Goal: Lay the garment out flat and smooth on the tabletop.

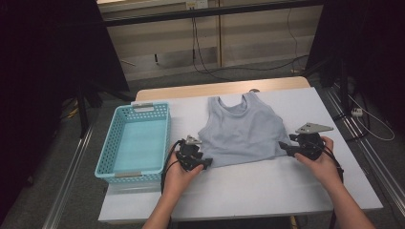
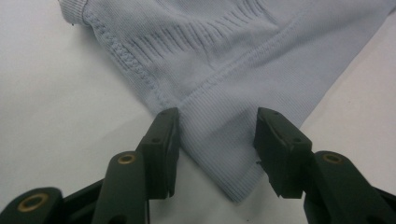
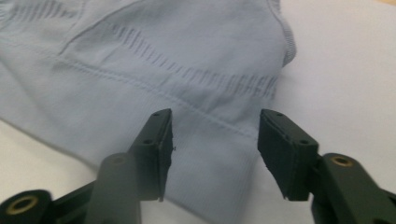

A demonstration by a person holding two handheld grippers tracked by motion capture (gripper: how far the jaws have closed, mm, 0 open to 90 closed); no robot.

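A pale blue top [image 1: 242,131] lies flat at the centre of the counter [image 1: 267,186]. It looks soft, light and limp, best taken by its ribbed hem corners. The left gripper [image 1: 204,163] and right gripper [image 1: 285,148] each straddle a corner, jaws released. A basket [image 1: 110,164] sits at left, clear of the work.

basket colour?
Light turquoise basket, perforated walls; it shows best in the high view.

Tank top [image 1: 242,131] flat on table [image 1: 267,186], basket [image 1: 135,140] just left, grippers at its bottom corners
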